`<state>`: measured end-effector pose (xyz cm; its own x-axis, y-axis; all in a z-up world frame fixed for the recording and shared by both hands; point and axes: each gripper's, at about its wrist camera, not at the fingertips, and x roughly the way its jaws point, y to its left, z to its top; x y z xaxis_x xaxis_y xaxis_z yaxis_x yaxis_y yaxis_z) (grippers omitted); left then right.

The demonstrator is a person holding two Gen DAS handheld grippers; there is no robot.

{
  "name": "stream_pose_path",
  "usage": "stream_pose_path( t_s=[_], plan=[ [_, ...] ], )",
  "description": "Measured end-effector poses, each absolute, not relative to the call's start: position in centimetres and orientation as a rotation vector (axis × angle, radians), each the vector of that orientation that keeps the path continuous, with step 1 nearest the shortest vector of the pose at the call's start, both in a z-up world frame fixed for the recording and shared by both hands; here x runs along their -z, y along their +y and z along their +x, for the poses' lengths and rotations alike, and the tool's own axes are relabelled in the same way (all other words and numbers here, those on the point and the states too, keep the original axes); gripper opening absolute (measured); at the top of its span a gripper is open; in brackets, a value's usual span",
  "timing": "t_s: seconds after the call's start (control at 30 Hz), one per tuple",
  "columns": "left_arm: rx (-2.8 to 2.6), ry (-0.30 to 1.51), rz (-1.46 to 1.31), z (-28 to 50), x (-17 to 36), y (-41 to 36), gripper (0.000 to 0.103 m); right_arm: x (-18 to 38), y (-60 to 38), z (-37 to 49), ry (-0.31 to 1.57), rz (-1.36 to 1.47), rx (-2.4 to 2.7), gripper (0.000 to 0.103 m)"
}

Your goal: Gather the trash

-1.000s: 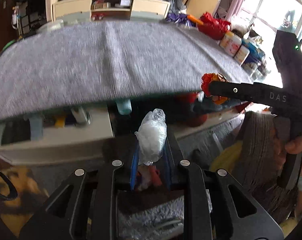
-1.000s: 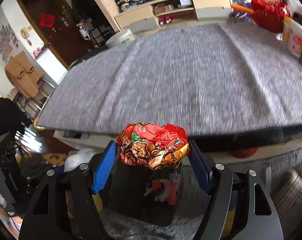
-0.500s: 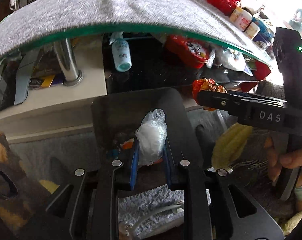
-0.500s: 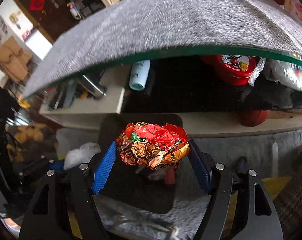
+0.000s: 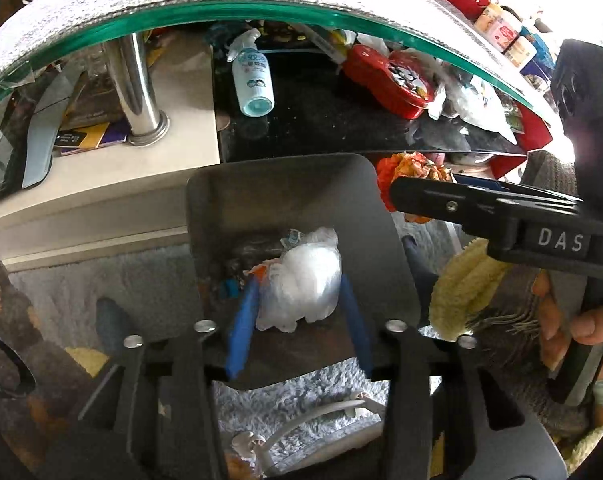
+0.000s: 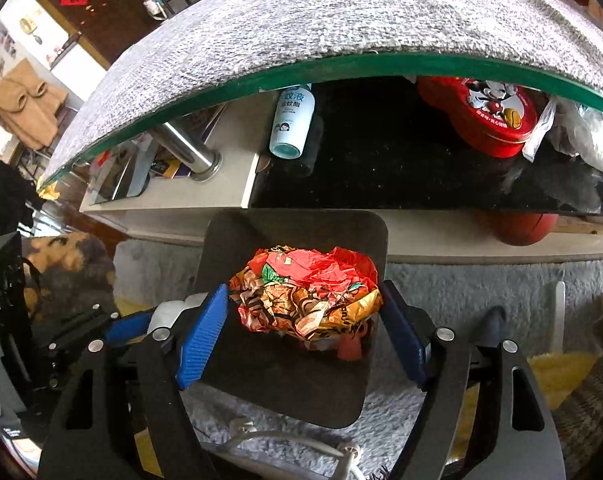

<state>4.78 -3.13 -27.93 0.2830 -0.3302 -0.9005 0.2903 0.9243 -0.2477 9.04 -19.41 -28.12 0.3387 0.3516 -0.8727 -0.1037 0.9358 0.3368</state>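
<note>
A dark grey bin (image 5: 293, 192) stands on the rug below the table edge, with bits of trash on its floor. My left gripper (image 5: 299, 304) hangs over it. Its jaws are opening, and a white plastic bag wad (image 5: 301, 284) sits loosely between the blue pads. My right gripper (image 6: 303, 312) is over the same bin (image 6: 301, 220). Its jaws are opening too, and the crumpled red and orange wrapper (image 6: 305, 292) still spans both pads. In the left wrist view the right gripper (image 5: 393, 196) carries the wrapper (image 5: 409, 168) at the bin's right rim.
A glass table under a grey cloth (image 6: 341, 12) overhangs a shelf holding a spray bottle (image 5: 251, 76), a red tin (image 6: 489, 116) and a chrome leg (image 5: 137, 88). A fluffy rug (image 6: 461, 292), a white cable (image 5: 313, 412) and a yellow cloth (image 5: 461, 280) surround the bin. A hand (image 5: 581, 320) grips the right tool.
Both grippers sank from above the tabletop to below its edge, over the bin. The left jaws widened and the bag wad puffed out; the right jaws widened slightly.
</note>
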Motion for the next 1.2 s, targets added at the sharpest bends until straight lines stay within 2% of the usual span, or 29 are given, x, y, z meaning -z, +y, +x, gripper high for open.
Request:
stream_pose_path(
  t_s=[0.1, 0.3, 0.4, 0.6, 1.03, 1.2],
  plan=[
    [0.402, 1.211, -0.032, 4.8, 27.8, -3.0, 0.056, 27.9, -19.8, 9.0, 1.179, 0.25, -0.292, 0.087],
    [0.391, 1.192, -0.047, 5.0, 27.2, -2.7, 0.078, 27.2, -20.7, 9.1, 1.157, 0.279, -0.266, 0.089],
    [0.382, 1.17, -0.053, 5.1, 26.2, -2.5, 0.084, 26.5, -21.1, 9.0, 1.135, 0.279, -0.246, 0.095],
    [0.36, 1.073, -0.079, 5.2, 22.0, -2.2, 0.094, 23.1, -22.2, 8.4, 1.053, 0.267, -0.206, 0.099],
    [0.288, 0.677, -0.04, 2.6, 7.9, -0.7, 0.095, 10.6, -24.8, 4.5, 0.702, 0.205, -0.054, 0.1],
    [0.255, 0.561, 0.0, 1.6, 3.9, -0.7, 0.095, 6.8, -24.8, 2.8, 0.591, 0.147, -0.015, 0.1]
  ],
)
